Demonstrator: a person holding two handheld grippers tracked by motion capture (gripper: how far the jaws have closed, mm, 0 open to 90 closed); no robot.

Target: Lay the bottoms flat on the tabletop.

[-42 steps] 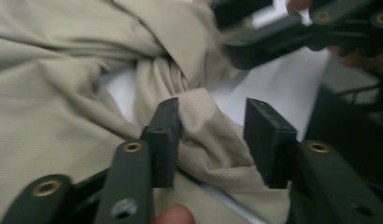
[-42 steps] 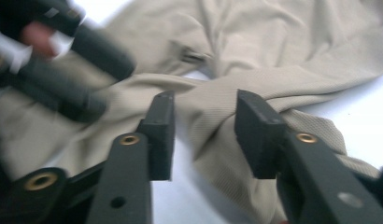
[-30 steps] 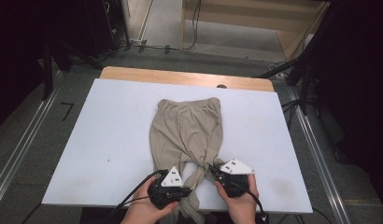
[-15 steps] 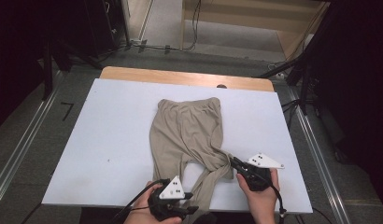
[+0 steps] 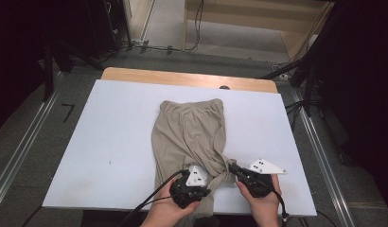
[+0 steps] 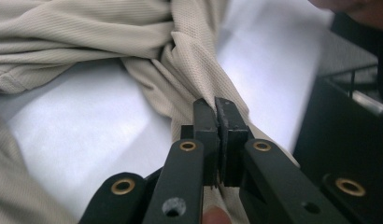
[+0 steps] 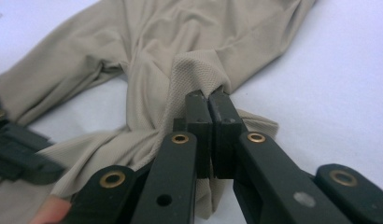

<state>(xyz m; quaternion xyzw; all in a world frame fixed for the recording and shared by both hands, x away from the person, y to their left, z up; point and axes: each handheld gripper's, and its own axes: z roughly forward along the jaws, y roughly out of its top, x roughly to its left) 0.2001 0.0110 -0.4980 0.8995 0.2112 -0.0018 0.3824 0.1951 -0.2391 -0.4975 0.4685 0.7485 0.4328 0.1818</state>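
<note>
White tabletop [image 5: 111, 137]: left gripper [image 5: 207, 185] reopened, re-pinched beige shirt's [image 5: 189, 132] sleeve; right gripper [image 5: 233, 169] pinches, sleeves now crossed for tying.

White surface [image 5: 111, 137] with wooden far edge [image 5: 182, 78]; grey floor [image 5: 50, 109], cables [image 5: 198, 23], metal rails [image 5: 22, 156], dark surroundings.
</note>
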